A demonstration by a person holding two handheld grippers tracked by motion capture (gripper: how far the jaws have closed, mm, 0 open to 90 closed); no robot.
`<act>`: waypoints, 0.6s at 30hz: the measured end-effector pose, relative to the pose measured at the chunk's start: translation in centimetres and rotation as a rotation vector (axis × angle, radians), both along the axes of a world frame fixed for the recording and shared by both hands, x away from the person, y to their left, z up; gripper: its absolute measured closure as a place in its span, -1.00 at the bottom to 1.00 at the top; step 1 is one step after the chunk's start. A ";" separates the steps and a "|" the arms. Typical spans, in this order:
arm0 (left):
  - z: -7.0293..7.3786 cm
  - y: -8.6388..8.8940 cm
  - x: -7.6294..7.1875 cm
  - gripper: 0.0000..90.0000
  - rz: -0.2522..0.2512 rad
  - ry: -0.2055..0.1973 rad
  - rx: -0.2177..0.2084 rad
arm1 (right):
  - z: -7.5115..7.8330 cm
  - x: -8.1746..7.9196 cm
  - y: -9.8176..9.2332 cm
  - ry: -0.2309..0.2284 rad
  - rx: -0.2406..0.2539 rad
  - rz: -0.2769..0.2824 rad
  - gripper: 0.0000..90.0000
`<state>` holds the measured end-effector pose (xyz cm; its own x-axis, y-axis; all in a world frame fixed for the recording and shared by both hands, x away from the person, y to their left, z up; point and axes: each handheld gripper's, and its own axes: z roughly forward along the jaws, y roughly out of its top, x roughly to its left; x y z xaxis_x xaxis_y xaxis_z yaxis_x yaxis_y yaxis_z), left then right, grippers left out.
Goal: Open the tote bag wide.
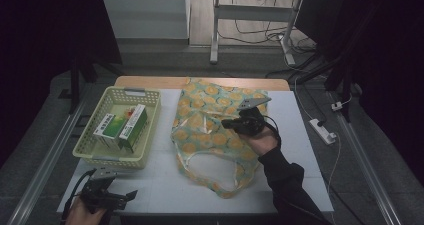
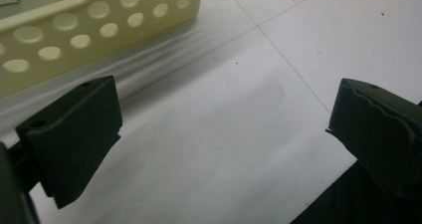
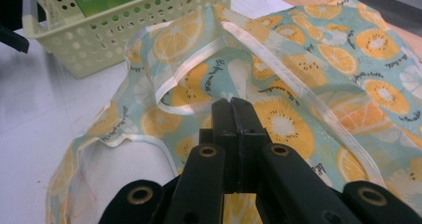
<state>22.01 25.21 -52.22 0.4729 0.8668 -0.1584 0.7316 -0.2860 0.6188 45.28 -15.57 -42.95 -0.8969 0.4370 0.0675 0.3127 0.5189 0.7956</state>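
A translucent bag (image 1: 200,120) printed with orange slices lies flat in the middle of the white table, handles toward the front. My right gripper (image 1: 227,123) rests over the bag's centre with its jaws pressed together (image 3: 234,104); I cannot tell whether any fabric (image 3: 308,74) is pinched. A handle strip (image 3: 189,64) stands up in a fold just beyond the tips. My left gripper (image 1: 131,195) sits low at the table's front left corner, jaws wide apart (image 2: 224,129) with bare table between them.
A pale yellow perforated basket (image 1: 150,130) stands left of the bag and holds two green-and-white boxes (image 1: 132,125). Its wall (image 2: 99,15) is close to my left gripper. A power strip (image 1: 322,131) lies on the floor to the right.
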 end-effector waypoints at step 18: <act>0.0 0.2 0.0 -1.00 0.003 -0.004 -0.010 | 1.5 -0.8 -0.1 -0.041 0.022 -0.010 1.00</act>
<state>21.98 25.37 -52.19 0.4704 0.8669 -0.1651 0.7304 -0.2775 0.6242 44.46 -15.68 -41.41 -0.8945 0.4452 0.0398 0.2845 0.4984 0.8189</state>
